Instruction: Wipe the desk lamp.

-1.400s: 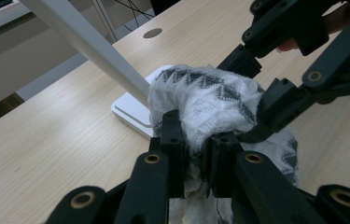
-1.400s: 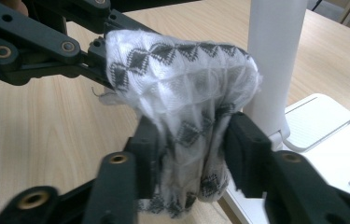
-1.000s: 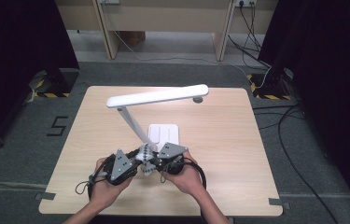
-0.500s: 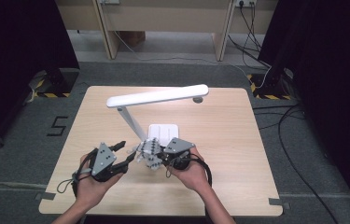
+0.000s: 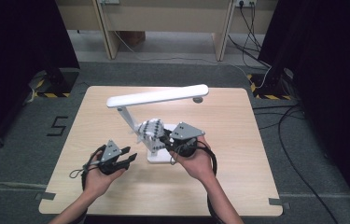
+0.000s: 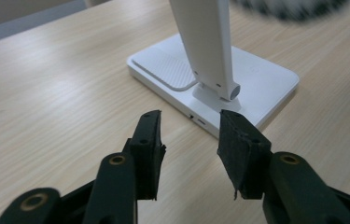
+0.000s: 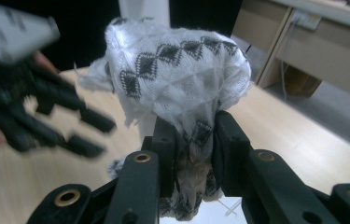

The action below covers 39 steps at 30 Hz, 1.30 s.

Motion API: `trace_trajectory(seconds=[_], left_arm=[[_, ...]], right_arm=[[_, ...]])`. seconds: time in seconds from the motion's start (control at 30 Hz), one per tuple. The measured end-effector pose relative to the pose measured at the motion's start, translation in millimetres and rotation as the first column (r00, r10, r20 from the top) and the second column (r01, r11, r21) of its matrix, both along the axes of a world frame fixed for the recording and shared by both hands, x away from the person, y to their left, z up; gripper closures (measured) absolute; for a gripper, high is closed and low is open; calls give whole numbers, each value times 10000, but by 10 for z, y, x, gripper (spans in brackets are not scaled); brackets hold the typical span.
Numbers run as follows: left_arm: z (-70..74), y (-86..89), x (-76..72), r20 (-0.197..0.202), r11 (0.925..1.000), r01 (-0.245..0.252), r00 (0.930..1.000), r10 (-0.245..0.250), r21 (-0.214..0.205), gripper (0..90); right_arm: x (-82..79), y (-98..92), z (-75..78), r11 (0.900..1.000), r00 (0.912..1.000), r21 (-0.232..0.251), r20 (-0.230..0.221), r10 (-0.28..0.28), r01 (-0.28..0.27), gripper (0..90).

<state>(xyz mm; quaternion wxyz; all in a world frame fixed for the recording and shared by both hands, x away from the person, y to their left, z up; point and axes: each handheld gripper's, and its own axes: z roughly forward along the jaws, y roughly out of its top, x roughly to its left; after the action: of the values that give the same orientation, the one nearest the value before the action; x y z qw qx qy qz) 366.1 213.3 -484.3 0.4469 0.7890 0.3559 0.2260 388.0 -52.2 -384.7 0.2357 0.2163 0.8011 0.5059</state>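
Right gripper [image 5: 165, 139] was clamped on a bunched white cloth [image 5: 150, 129] with a black diamond pattern, held in the air beside the arm of the white desk lamp [image 5: 156, 96], above its base. Left gripper [image 5: 127, 156] sat low over the table [image 5: 238, 186], just beside the lamp base; its jaws had just been closing, with nothing between them.

Cloth [image 5: 150, 129] above lamp base [image 5: 158, 157]
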Motion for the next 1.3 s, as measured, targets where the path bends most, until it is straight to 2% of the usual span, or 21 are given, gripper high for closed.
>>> trace_trajectory(seconds=[0.07, 0.13, 0.27, 0.37, 0.53, 0.9, 1.0, 1.13, 1.3], left_arm=[[-56, -65, 32, 24, 9998, -75, 10000, 75, -187, 625], [-100, -113, 52, 239, 9995, -295, 9993, 297, -90, 666], [-180, -179, 84, -41, 9995, -258, 9997, 257, -168, 678], [-217, -204, 93, -125, 9998, -206, 9997, 205, -52, 678], [-240, -219, 121, -108, 9994, -353, 9993, 352, -43, 707], [-267, -335, 149, -48, 9999, -137, 9999, 137, 98, 725], [-305, -335, 159, -256, 9999, -123, 9996, 123, 13, 738], [-339, -321, 138, -278, 9997, -253, 9993, 252, -11, 757], [-309, -322, 141, -225, 9996, -263, 9994, 260, -112, 754]], right_arm=[[18, 14, 70, 9998, 9999, 184, 62, -100, 99, 736], [39, 37, 138, 9996, 9998, 261, 185, -99, 94, 735], [70, 95, 219, 9994, 9994, 356, 341, -55, 43, 733], [74, 144, 245, 9992, 9994, 399, 328, -77, 64, 728], [99, 191, 279, 9986, 9993, 512, 363, -132, 113, 725], [114, 226, 288, 9986, 9993, 508, 329, -180, 164, 716], [119, 233, 289, 9987, 9994, 485, 322, -162, 146, 715], [125, 218, 307, 9983, 9991, 530, 349, -254, 236, 714], [126, 211, 310, 9984, 9991, 501, 315, -269, 253, 713]])
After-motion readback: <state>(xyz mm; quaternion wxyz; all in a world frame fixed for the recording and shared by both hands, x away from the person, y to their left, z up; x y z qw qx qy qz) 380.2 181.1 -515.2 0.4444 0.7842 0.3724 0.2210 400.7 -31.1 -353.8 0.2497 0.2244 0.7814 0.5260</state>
